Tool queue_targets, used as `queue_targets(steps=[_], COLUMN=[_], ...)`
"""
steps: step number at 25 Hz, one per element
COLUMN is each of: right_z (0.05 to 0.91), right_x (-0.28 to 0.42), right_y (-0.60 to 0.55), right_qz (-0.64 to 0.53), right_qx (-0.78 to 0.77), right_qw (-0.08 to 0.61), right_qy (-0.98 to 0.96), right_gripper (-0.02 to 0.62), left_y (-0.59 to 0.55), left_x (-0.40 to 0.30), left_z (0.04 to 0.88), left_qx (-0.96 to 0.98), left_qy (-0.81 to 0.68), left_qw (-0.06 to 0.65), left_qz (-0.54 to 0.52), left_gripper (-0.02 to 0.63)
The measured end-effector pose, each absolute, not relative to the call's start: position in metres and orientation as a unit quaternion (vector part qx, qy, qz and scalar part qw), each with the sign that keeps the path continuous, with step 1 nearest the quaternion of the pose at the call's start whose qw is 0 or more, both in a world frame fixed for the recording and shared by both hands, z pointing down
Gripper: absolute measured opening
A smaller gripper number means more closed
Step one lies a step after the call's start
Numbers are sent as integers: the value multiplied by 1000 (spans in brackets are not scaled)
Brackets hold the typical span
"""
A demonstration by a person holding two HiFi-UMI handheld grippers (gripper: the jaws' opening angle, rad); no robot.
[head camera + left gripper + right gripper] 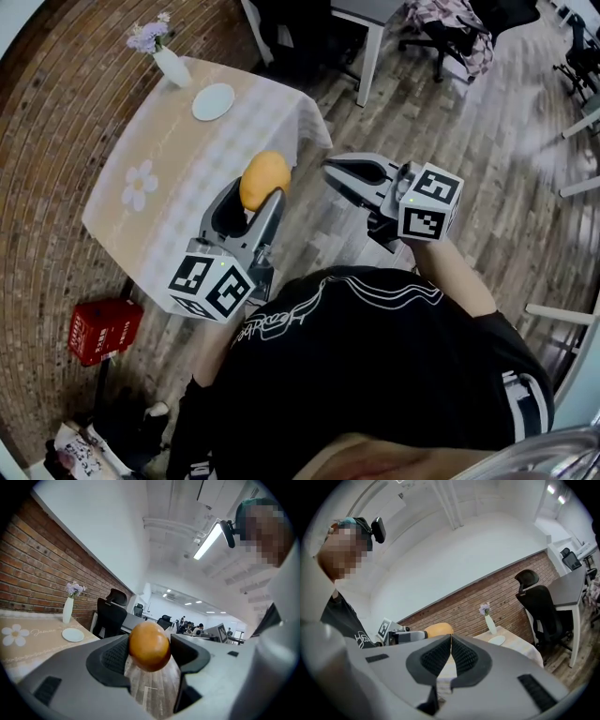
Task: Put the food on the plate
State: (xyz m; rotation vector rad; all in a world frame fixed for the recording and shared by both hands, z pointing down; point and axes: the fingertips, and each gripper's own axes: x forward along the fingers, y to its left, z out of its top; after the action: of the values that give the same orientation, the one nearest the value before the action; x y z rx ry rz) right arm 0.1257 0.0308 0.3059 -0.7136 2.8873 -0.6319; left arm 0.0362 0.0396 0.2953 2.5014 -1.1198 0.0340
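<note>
An orange bread roll (263, 178) sits between the jaws of my left gripper (255, 192), which is shut on it and holds it in the air over the near edge of the table. In the left gripper view the roll (149, 646) fills the gap between both pads. A small white plate (213, 101) lies on the far part of the table, beside a white vase with purple flowers (167, 58); the plate (72, 634) shows at the left of the left gripper view. My right gripper (330, 171) hangs to the right over the floor, its jaws shut and empty (450, 651).
The table (164, 187) has a beige and white cloth with a daisy print. A red crate (103, 328) stands on the floor at the left. Desks and office chairs (450, 33) fill the back. Wooden floor lies to the right of the table.
</note>
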Motion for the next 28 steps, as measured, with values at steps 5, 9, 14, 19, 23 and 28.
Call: queue_targets(steps=[5, 9, 14, 19, 23, 28], right_z=[320, 338, 356, 366, 370, 382], right_x=[127, 120, 108, 94, 80, 61], right_y=[11, -8, -50, -113, -161, -222], right_qz=[-210, -225, -239, -257, -272, -289], right_qx=[-236, -231, -224, -225, -213, -205], right_qw=[42, 33, 24, 17, 17, 9], right_qy=[948, 946, 944, 940, 938, 935], right_gripper=[-3, -3, -3, -3, -3, -3], left_y=[22, 2, -39, -104, -148, -200], left_x=[31, 27, 14, -3, -11, -28], left_z=[312, 325, 341, 352, 362, 380], left_qx=[887, 884, 880, 871, 865, 853], left_qy=[-411, -413, -417, -426, -426, -435], left_qw=[212, 219, 227, 243, 266, 288], left_qz=[9, 5, 1, 1, 0, 4], left_gripper=[281, 281, 281, 281, 281, 281])
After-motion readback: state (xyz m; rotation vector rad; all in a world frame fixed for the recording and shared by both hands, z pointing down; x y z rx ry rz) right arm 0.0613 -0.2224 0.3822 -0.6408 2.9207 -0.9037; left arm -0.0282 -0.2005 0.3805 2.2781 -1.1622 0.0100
